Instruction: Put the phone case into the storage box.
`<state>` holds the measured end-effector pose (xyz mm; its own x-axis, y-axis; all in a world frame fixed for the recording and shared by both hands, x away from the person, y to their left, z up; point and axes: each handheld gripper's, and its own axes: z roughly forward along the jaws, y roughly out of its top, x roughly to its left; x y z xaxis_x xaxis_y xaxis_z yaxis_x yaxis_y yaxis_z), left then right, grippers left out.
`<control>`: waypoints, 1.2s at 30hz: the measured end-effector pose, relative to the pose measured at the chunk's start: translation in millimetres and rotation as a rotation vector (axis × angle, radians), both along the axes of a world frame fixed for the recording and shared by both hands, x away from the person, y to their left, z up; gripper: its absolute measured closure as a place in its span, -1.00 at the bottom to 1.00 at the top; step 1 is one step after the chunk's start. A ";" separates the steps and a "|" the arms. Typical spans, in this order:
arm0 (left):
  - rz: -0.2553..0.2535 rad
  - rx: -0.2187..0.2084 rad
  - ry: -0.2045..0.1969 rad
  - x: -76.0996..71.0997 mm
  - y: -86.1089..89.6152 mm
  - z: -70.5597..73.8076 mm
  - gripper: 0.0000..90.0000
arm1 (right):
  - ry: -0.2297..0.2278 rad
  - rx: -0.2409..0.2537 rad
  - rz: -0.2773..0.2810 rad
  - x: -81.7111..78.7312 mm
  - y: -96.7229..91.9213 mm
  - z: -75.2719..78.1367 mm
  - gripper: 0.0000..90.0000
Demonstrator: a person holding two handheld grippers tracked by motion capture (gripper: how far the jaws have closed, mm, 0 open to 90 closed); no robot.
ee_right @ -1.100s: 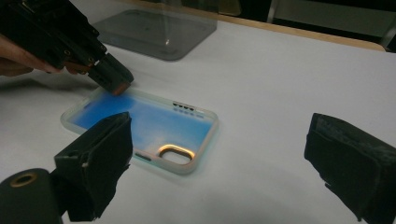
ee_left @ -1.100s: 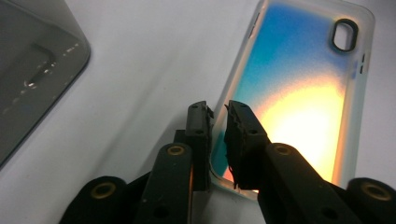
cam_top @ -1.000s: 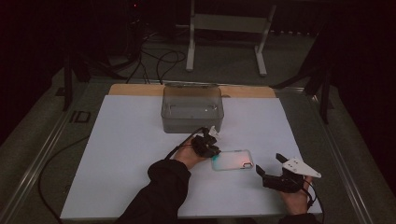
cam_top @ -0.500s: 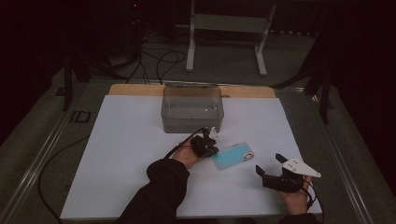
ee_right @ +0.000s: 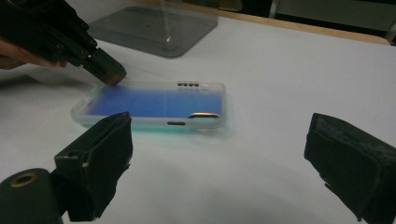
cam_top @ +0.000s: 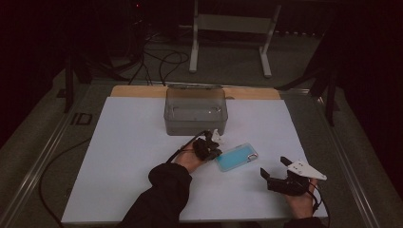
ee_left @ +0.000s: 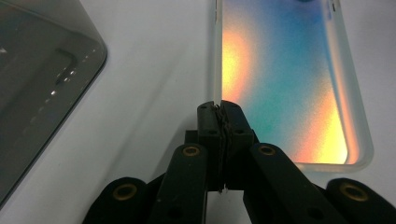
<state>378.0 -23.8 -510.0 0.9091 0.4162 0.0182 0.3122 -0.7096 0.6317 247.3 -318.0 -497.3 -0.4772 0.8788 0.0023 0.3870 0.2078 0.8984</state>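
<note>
High view: we pinch the phone case at the middle of the table.

At the left, our left gripper [cam_top: 212, 148] has its jaws pressed together on the thin rim of the phone case [cam_top: 236, 157], which lies on the white table [cam_top: 128, 156], just near of the clear box [cam_top: 195, 109]. At the right, our right gripper [cam_top: 276, 169] waits apart with jaws spread. We judge the grasp is done; lifting and placing the case is left.
</note>
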 end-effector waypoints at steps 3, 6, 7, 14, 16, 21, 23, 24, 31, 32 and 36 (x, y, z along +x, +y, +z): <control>0.023 -0.020 -0.012 -1.6 4.3 3.8 0.99 | 0.007 0.006 0.001 0.0 0.6 0.0 -0.82; 0.043 -0.042 -0.019 -3.9 9.6 7.6 0.99 | 0.010 0.011 -0.001 0.0 1.6 0.3 -0.83; 0.050 -0.050 -0.018 -4.5 11.1 8.7 0.99 | 0.011 0.015 -0.001 0.0 2.0 0.4 -0.83; 0.080 -0.102 -0.061 -10.7 22.1 21.6 0.99 | 0.029 0.053 0.014 0.7 5.3 2.5 -0.82; 0.086 -0.109 -0.074 -13.1 25.0 25.4 0.99 | 0.034 0.068 0.020 0.9 7.2 3.7 -0.82; 0.098 -0.125 -0.096 -17.2 33.8 32.7 0.99 | 0.030 0.106 0.034 0.8 11.8 7.5 -0.82; 0.107 -0.134 -0.104 -18.7 37.8 35.6 0.99 | 0.054 0.118 0.023 2.3 13.4 8.4 -0.82; 0.114 -0.138 -0.109 -19.4 40.0 37.3 0.99 | 0.059 0.131 0.027 3.0 14.3 8.8 -0.82; 0.140 -0.152 -0.136 -21.1 51.2 47.5 0.99 | 0.081 0.138 0.039 6.7 27.0 19.4 -0.82; 0.142 -0.153 -0.140 -21.3 53.2 49.3 0.99 | 0.092 0.134 0.037 8.0 28.7 19.7 -0.82; 0.157 -0.160 -0.154 -23.1 59.0 53.3 0.99 | 0.094 0.163 0.059 12.5 36.3 22.8 -0.82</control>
